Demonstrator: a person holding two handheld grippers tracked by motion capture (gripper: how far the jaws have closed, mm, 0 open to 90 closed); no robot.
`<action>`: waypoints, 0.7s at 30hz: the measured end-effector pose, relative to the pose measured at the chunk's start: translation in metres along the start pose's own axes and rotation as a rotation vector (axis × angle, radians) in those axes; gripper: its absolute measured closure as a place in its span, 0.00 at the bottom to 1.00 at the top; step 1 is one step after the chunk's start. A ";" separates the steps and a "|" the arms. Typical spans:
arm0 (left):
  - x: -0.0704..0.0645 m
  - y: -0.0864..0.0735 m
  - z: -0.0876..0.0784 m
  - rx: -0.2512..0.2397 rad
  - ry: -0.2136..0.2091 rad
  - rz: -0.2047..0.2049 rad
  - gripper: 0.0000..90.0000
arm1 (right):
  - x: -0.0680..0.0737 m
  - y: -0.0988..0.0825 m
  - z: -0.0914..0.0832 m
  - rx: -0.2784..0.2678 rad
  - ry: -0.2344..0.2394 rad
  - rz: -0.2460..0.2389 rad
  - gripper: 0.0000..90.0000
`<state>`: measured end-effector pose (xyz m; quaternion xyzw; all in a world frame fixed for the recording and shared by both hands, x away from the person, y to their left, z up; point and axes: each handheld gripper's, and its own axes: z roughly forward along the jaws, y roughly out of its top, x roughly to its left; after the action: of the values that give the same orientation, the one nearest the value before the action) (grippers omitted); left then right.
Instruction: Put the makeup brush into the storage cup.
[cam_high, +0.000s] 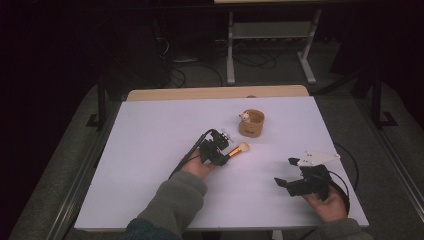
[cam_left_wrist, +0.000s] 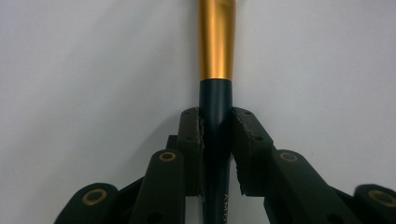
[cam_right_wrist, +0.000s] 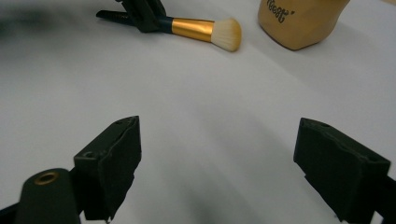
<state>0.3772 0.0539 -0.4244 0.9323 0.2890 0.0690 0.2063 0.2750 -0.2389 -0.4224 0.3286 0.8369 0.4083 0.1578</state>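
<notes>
Your left gripper (cam_high: 223, 152) was clamped tight on the dark handle of the makeup brush (cam_high: 239, 149), which lay on the white counter (cam_high: 150, 150) just short of the tan cup (cam_high: 251, 124). Your right gripper (cam_high: 287, 171) hung wide open and empty, well apart near the counter's edge.

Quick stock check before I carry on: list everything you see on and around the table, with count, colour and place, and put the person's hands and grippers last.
makeup brush: one, dark handle, gold ferrule, pale bristles; mid-table, handle between the left gripper's pads, bristles toward the cup.
cup: one, tan, with dark lettering; far right of centre, something small and pale at its rim.
table: one, white top with a wooden strip along the far edge.
frame: one, light grey metal, on the floor beyond the table.
cables: several, dark, on the floor behind the table.
left gripper: one, black; shut on the brush handle.
right gripper: one, black, jaws wide apart; near right, above bare tabletop.
sleeves: two, grey-green; near edge.
</notes>
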 end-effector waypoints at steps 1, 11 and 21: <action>-0.002 0.001 0.000 0.004 0.009 -0.002 0.83 | 0.000 0.000 0.000 -0.003 -0.001 0.003 0.16; 0.001 -0.003 -0.002 -0.005 -0.007 -0.018 0.83 | 0.002 -0.001 0.001 -0.003 0.006 0.018 0.16; 0.007 -0.017 -0.014 -0.014 -0.021 -0.021 0.83 | 0.007 0.006 0.000 -0.033 0.003 0.032 0.17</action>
<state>0.3707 0.0751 -0.4193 0.9284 0.2963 0.0590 0.2164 0.2724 -0.2314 -0.4174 0.3389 0.8249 0.4249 0.1554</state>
